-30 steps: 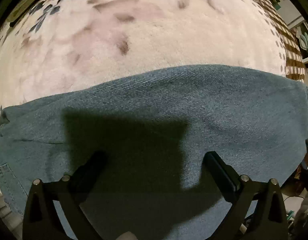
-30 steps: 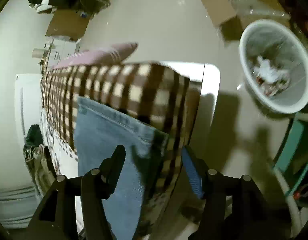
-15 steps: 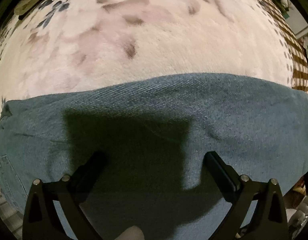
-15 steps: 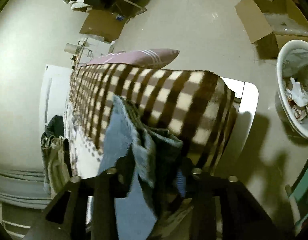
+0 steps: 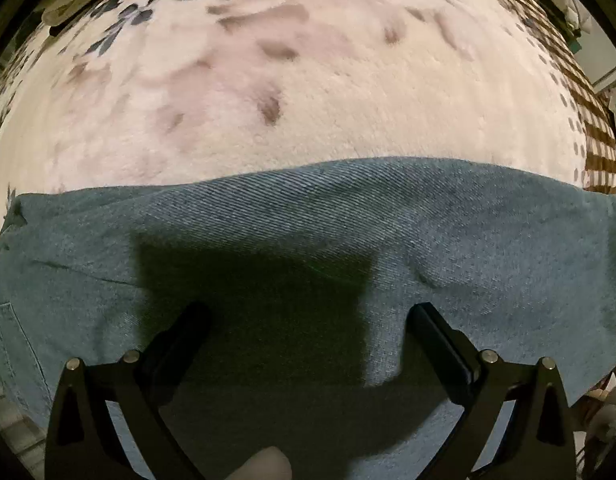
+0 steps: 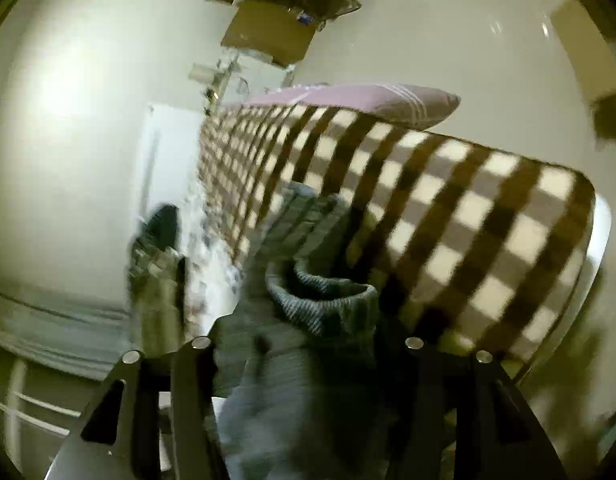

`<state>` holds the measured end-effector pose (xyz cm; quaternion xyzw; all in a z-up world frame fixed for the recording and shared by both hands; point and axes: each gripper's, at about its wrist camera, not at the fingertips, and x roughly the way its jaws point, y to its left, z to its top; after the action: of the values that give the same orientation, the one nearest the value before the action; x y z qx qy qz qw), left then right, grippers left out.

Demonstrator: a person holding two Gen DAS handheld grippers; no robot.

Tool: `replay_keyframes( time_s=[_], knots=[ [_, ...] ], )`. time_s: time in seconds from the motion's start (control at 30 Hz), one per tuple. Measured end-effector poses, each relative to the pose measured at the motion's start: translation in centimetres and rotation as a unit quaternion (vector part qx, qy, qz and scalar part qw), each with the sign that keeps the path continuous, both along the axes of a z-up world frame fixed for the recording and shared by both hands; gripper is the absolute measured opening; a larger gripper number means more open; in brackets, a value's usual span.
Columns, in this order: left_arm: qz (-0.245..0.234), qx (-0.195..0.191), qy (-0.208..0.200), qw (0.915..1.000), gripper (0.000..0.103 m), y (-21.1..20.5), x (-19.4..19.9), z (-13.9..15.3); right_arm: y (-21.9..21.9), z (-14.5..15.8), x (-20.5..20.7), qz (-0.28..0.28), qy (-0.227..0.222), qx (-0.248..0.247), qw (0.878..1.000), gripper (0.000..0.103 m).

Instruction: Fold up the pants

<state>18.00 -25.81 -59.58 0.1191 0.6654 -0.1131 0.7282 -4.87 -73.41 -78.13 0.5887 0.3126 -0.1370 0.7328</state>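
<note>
Blue denim pants (image 5: 428,232) lie flat across a fuzzy pink-and-cream blanket (image 5: 308,92) in the left wrist view. My left gripper (image 5: 308,320) is open, its two black fingers resting just over the denim with nothing between them. In the right wrist view my right gripper (image 6: 308,320) is shut on a bunched end of the pants (image 6: 320,300), lifted off the bed edge, so the cloth hangs in folds and hides the fingertips.
A brown-and-cream checked blanket (image 6: 448,208) covers the bed edge, with a pink striped pillow (image 6: 356,100) beyond it. Cardboard boxes (image 6: 268,36) and dark clothes lie on the pale floor. A heap of clothing (image 6: 156,256) sits to the left.
My right gripper closed on the pants end and lifted it, bunching the denim. My left gripper stayed open while the pants edge slid slightly nearer.
</note>
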Motion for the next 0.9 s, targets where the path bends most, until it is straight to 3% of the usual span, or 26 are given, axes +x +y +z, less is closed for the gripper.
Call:
replay_keyframes(
  time_s=[0.17,0.23,0.4,0.63,0.8,0.9],
  knots=[
    [0.003,0.000,-0.005,1.0000,0.103,-0.2,-0.5,0.5,0.4,-0.6,1.2,-0.001,0.023,-0.012,1.000,0.050],
    [0.003,0.000,-0.010,0.9999,0.103,-0.2,-0.7,0.7,0.6,-0.3,1.4,-0.004,0.050,-0.021,0.999,0.022],
    [0.007,-0.009,-0.001,0.9999,0.103,0.2,-0.9,1.3,1.5,1.9,1.6,-0.007,0.065,-0.041,0.997,0.018],
    [0.057,-0.058,-0.008,0.9967,0.103,3.8,0.1,5.6,6.1,9.9,2.9,0.018,0.025,-0.071,0.997,0.017],
    [0.109,-0.091,-0.022,0.9896,0.103,10.0,1.0,10.0,13.5,15.2,5.8,0.070,-0.010,-0.086,0.994,0.016],
    [0.141,-0.099,-0.029,0.9847,0.103,15.2,0.7,12.2,18.7,16.8,7.6,0.109,-0.021,-0.088,0.990,0.016]
  ],
)
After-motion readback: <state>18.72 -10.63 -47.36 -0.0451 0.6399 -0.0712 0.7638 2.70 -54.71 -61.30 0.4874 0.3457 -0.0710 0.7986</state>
